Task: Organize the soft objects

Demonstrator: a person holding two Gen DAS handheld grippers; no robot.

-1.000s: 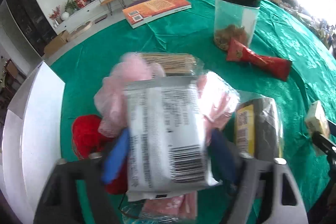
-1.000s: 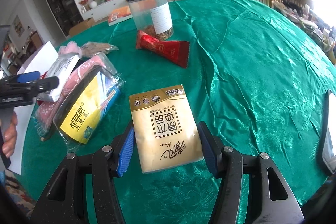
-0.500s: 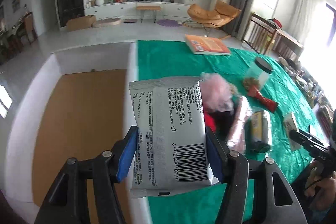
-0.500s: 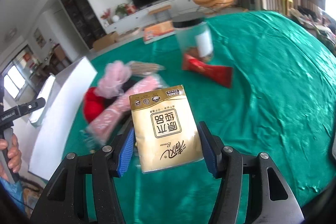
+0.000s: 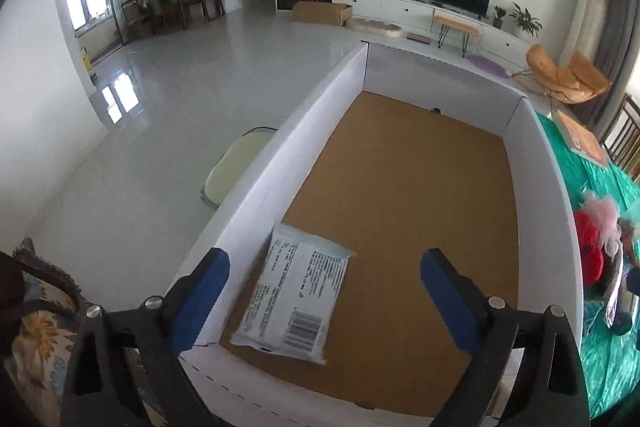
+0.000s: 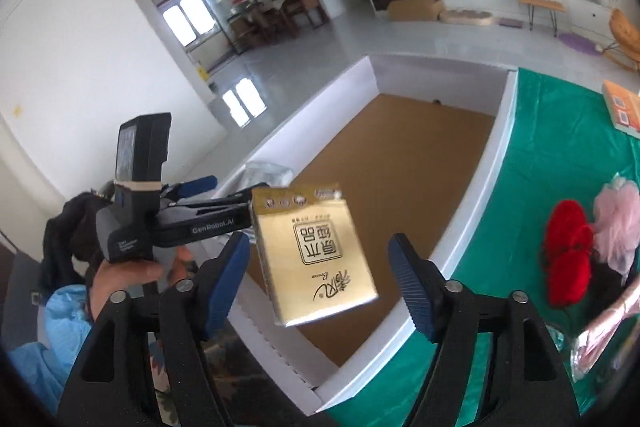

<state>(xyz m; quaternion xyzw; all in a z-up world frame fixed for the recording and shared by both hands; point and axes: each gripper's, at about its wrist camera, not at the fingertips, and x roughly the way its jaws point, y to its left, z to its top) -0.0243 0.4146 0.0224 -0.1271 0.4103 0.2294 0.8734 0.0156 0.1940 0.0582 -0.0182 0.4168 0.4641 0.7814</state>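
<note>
Sorting partly done: white tissue pack (image 5: pixel 296 291) lies in white box (image 5: pixel 536 163) at its 7 o'clock corner. Left gripper (image 5: pixel 324 287) spread, empty. Right gripper (image 6: pixel 320 275) spread; gold tissue pack (image 6: pixel 316 251) between jaws, apparently dropping. Red yarn (image 6: pixel 568 251), pink pouf (image 6: pixel 616 215) remain on table.

White box (image 5: pixel 340 83) had a plain brown floor. Packet (image 5: pixel 294 287) was white with black print and a barcode. Gold pack (image 6: pixel 316 251) bore dark characters. Cloth (image 6: pixel 560 131) was green; yarn (image 6: pixel 568 247) red; pouf (image 6: pixel 618 211) pale pink. Finger pads (image 6: pixel 224 279) were blue.
</note>
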